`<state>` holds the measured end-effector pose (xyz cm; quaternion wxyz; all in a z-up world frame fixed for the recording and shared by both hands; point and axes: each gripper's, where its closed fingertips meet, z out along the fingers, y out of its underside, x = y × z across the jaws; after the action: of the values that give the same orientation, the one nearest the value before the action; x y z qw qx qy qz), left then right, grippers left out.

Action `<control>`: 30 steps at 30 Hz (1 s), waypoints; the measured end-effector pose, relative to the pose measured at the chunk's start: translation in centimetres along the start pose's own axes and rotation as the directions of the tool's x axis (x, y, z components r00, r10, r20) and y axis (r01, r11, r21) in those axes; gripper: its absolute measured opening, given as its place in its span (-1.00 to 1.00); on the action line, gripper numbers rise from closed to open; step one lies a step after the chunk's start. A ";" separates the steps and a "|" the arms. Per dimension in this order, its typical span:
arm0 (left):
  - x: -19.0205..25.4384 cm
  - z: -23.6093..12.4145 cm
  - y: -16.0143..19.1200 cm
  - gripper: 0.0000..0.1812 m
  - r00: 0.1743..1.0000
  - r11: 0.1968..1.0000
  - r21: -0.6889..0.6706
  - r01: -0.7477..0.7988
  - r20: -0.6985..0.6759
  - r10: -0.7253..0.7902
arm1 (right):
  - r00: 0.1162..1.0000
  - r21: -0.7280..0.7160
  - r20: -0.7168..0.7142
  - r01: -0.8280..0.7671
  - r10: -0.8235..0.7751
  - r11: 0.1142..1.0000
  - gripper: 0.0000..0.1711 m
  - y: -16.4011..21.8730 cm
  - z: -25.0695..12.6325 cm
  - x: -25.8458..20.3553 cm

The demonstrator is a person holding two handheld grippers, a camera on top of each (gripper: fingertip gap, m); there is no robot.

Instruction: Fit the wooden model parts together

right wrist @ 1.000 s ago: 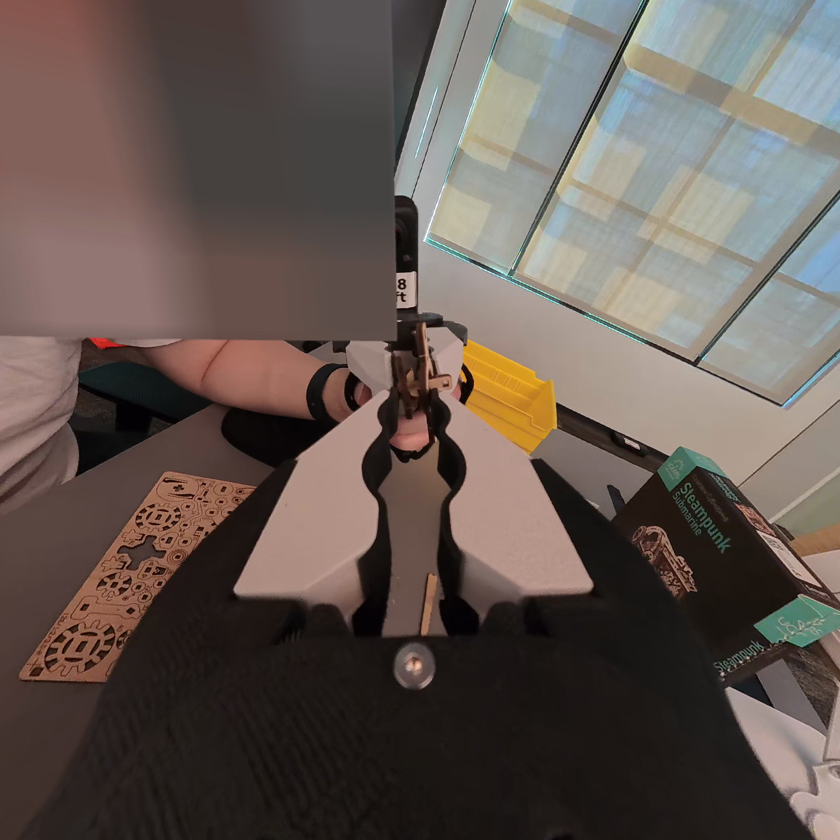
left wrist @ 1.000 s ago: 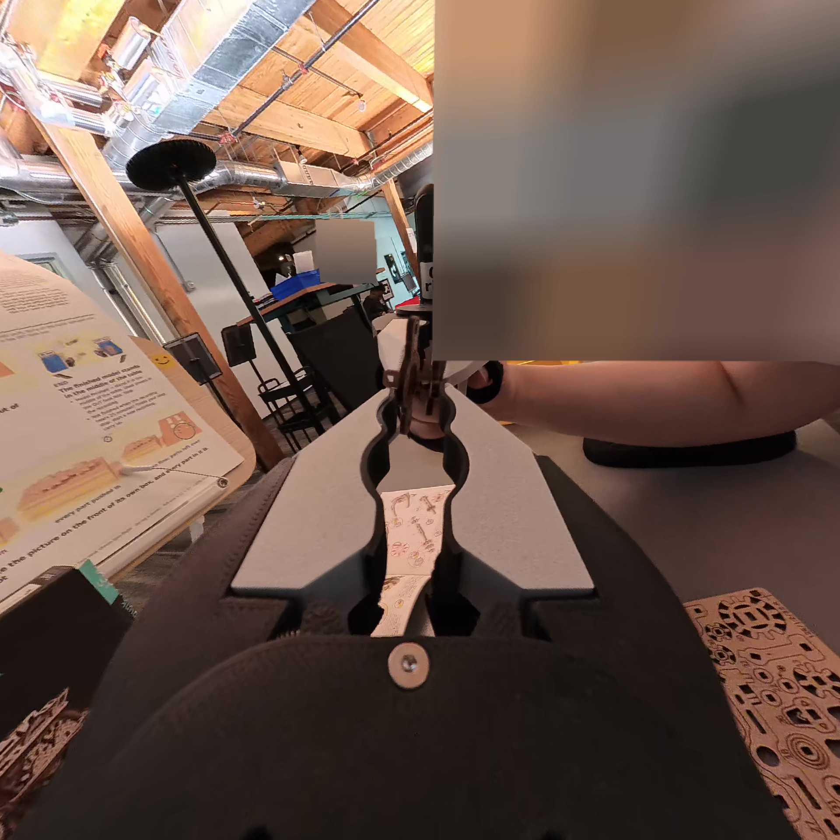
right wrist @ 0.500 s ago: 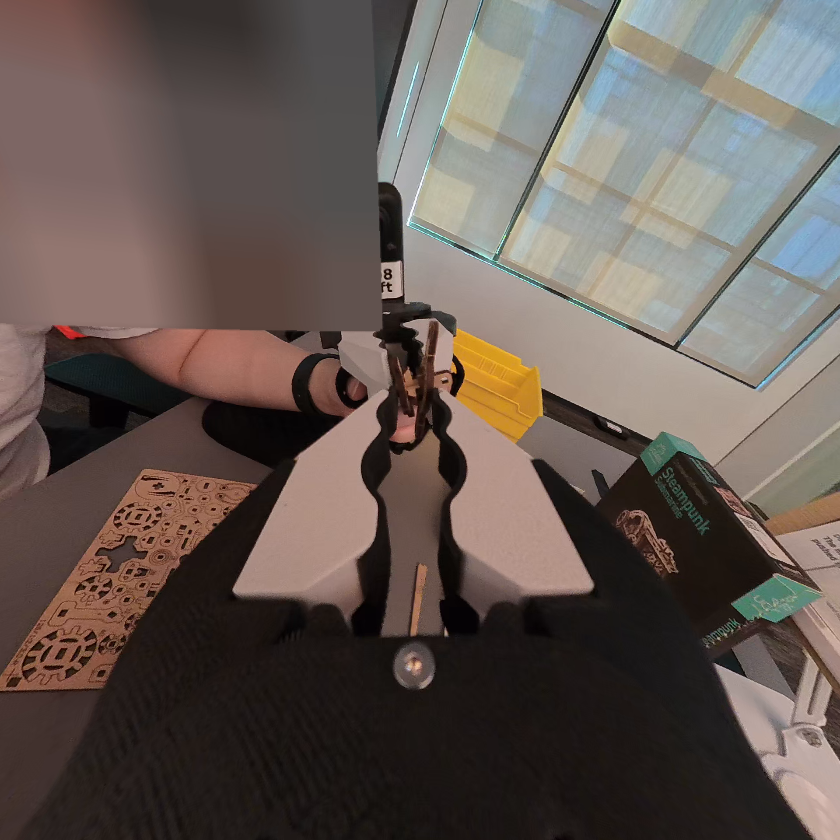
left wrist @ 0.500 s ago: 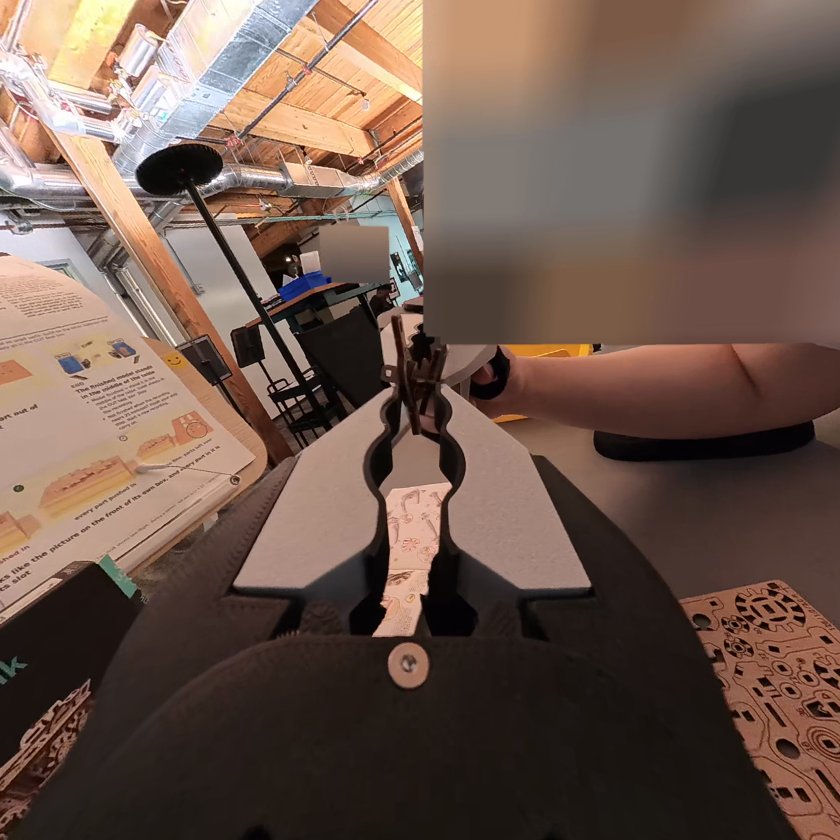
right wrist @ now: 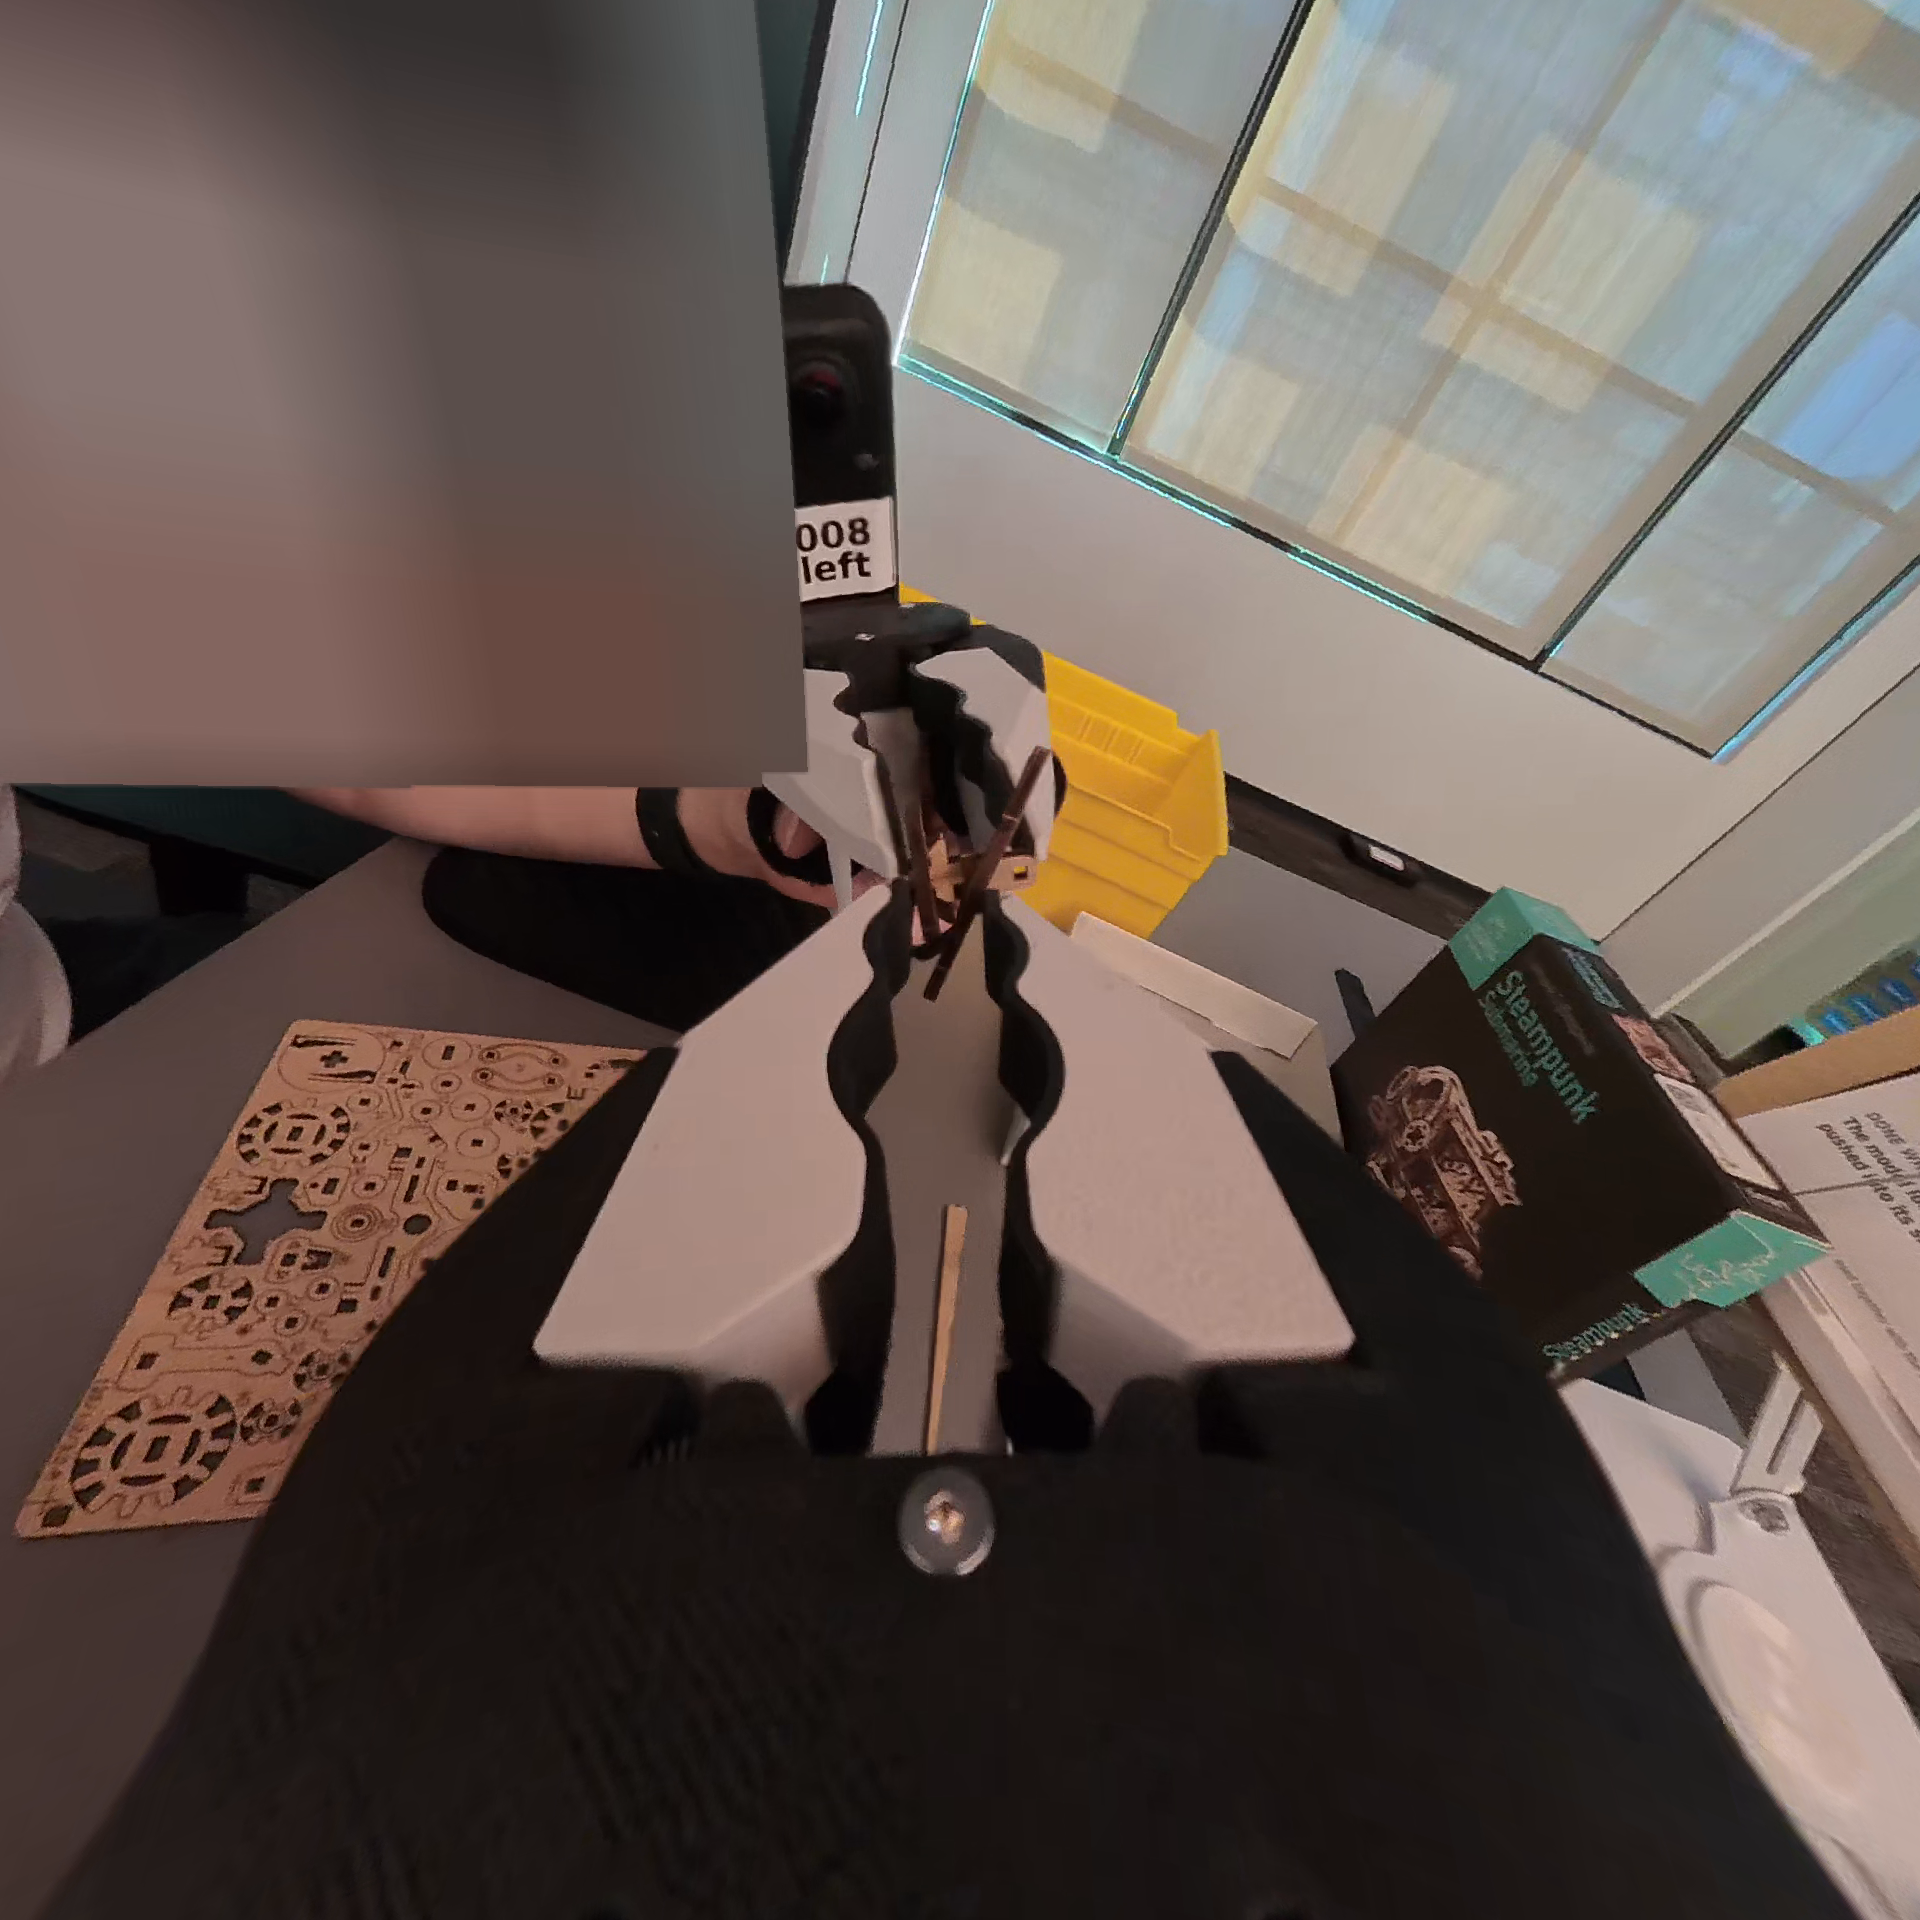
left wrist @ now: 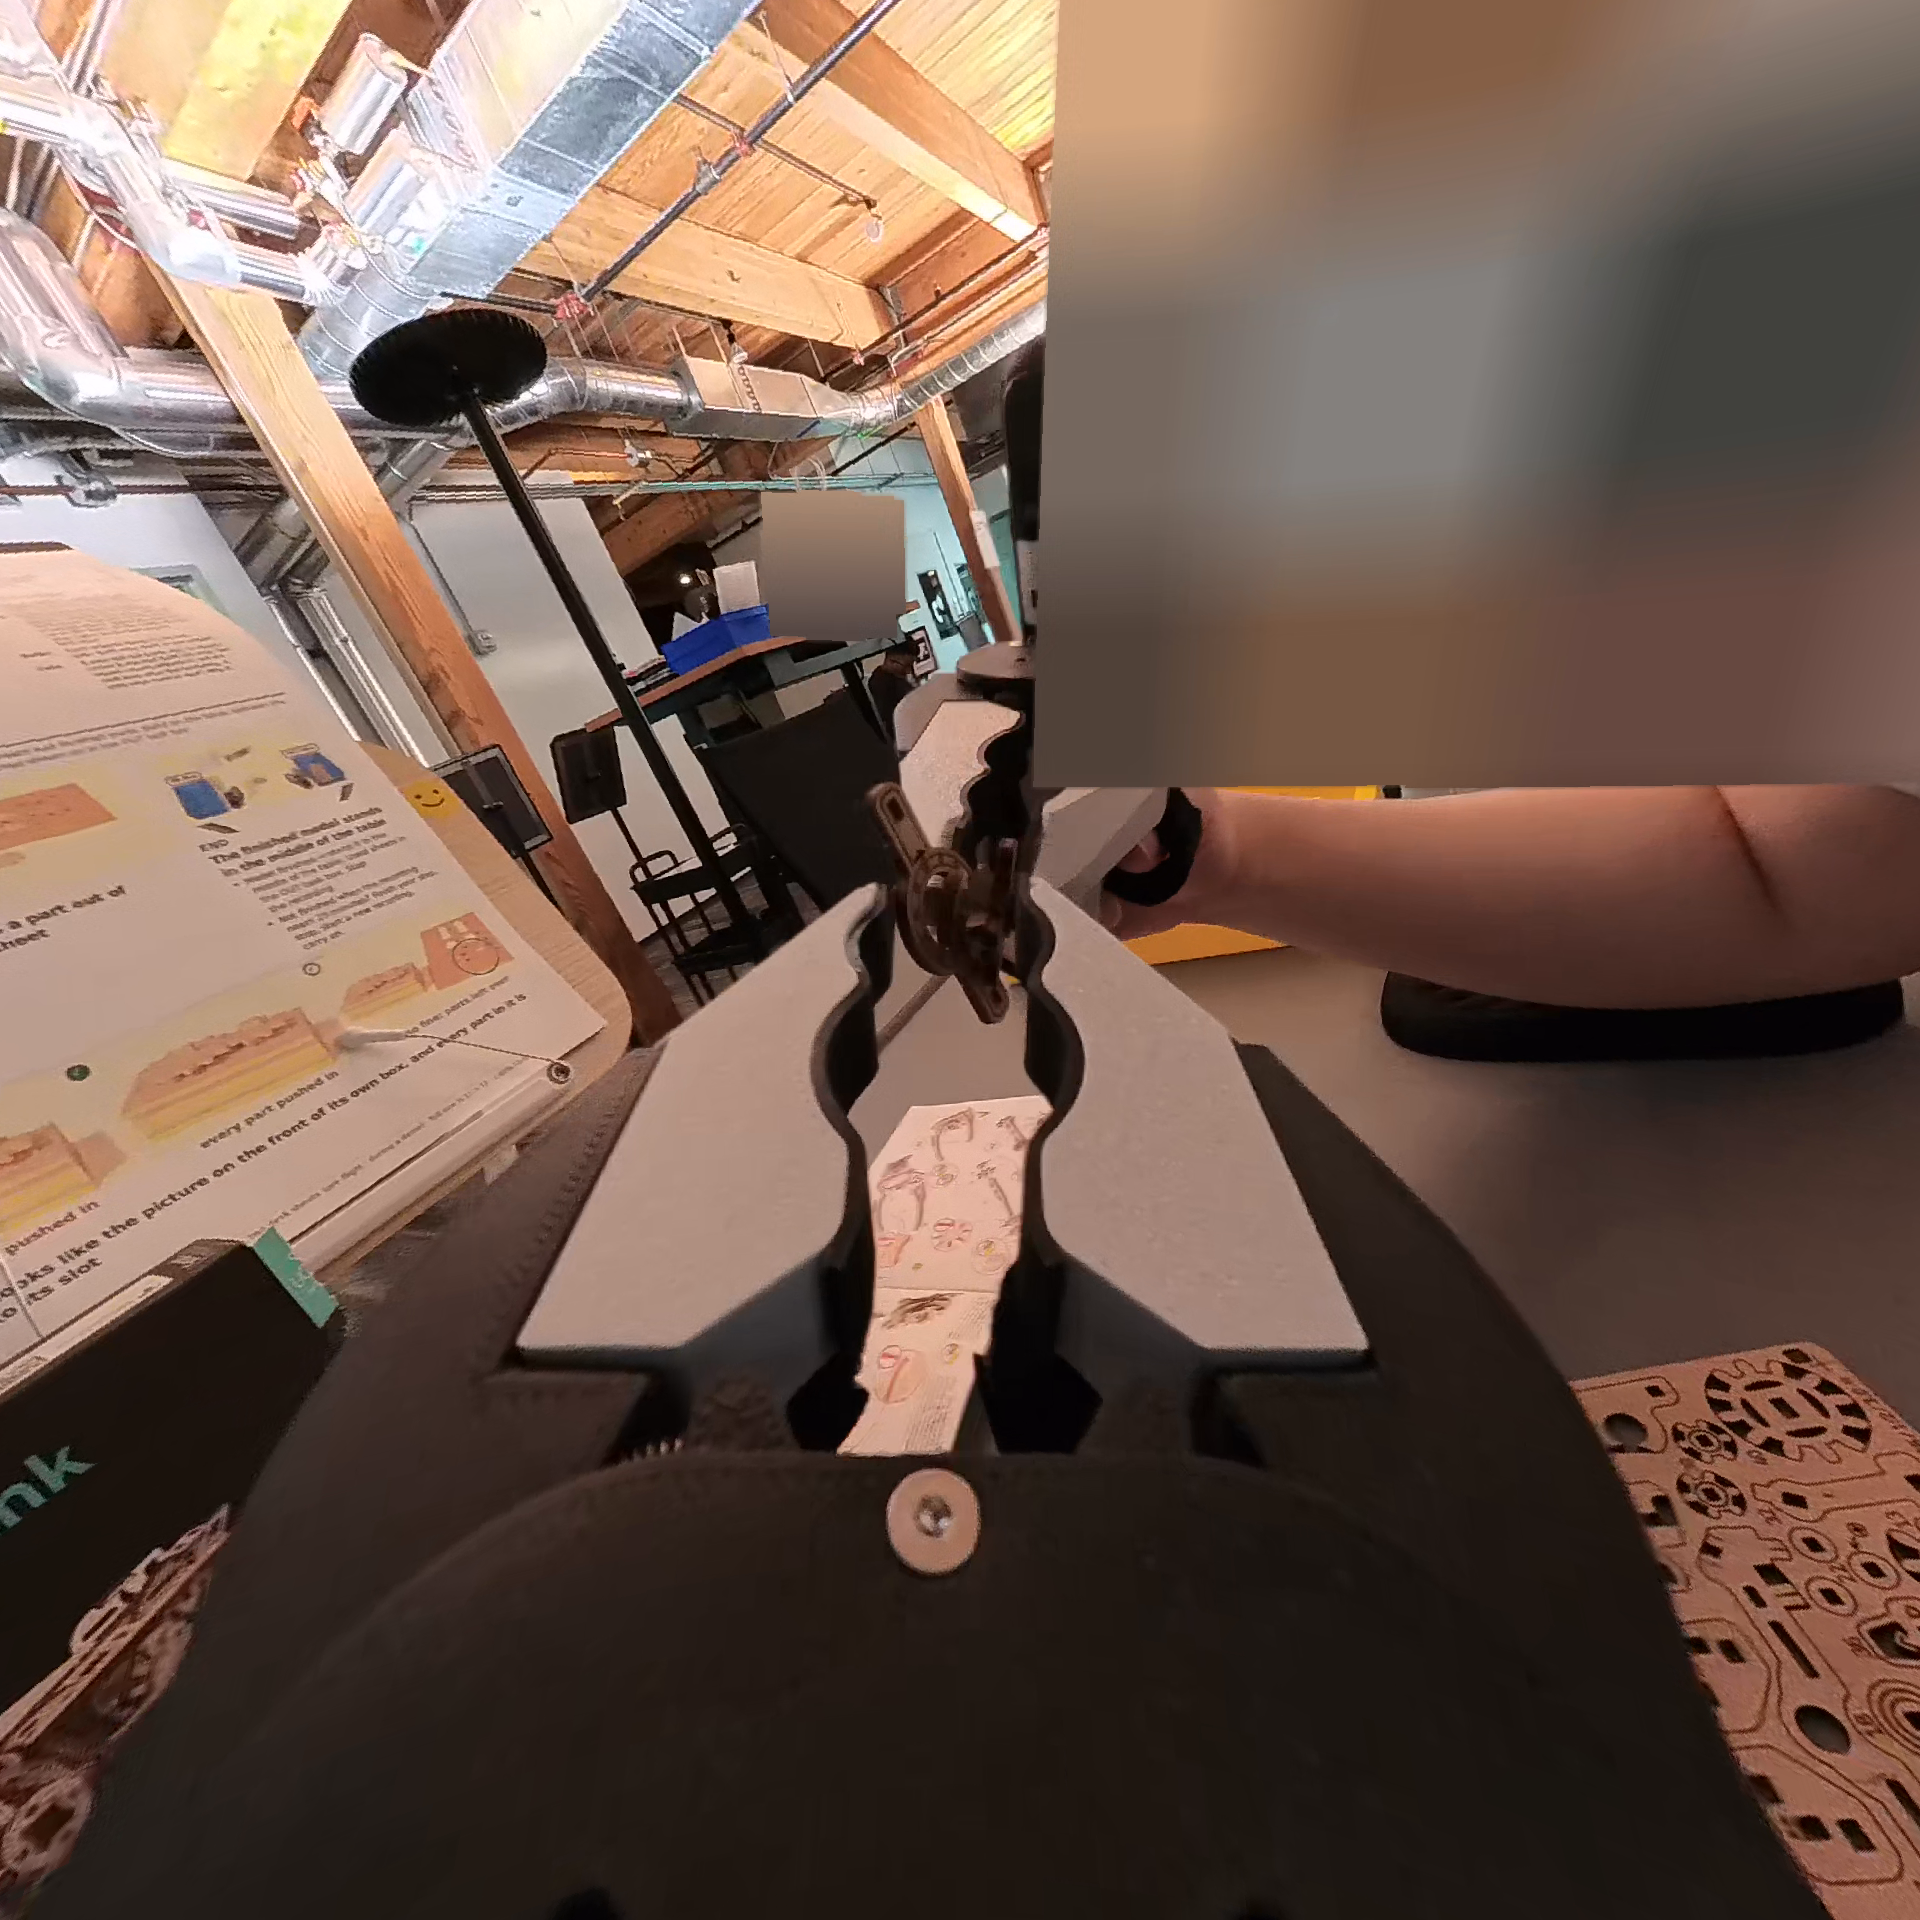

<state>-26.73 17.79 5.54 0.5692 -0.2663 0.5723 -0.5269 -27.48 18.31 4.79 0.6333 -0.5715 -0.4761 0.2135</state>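
Between both tools (left wrist: 954, 935), wooden parts (right wrist: 961, 878).

The left gripper (left wrist: 961, 940) is pinching a dark wooden part (left wrist: 951, 914) at its tips. The right gripper (left wrist: 997, 790) is meeting it from opposite. A wooden sheet (left wrist: 1787, 1579) is lying lower right.

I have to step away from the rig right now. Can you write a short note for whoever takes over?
Left tongs: shut on the small wooden assembly, held in the air above the grey table.
Right tongs: tips meet the same assembly from the opposite side; whether they clamp it I cannot tell.
Wooden parts sheet lies flat on the table, one cross-shaped hole already punched out. A loose wooden stick lies under the right tongs. Model box and instruction sheet sit nearby.
Done: a few pieces joined. Left: seat this joint, then add more parts from the sheet.
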 end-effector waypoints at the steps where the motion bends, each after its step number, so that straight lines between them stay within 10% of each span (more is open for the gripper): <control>1: 0.1 0.0 0.0 -0.78 1.000 1.000 0.005 0.010 -0.007 -0.009 | 1.000 -0.001 -0.005 0.017 -0.017 1.000 -0.86 -0.1 0.0 -0.1; 30: 0.4 -0.1 0.6 -0.74 0.999 0.999 -0.031 -0.045 -0.027 0.044 | 0.990 -0.214 -0.017 0.136 -0.143 0.967 -0.85 1.6 0.0 -0.3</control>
<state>-26.72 17.62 4.82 0.5689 -0.2556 0.5938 -0.5084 -27.19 18.48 3.17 0.5897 -0.6044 -0.5249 0.1072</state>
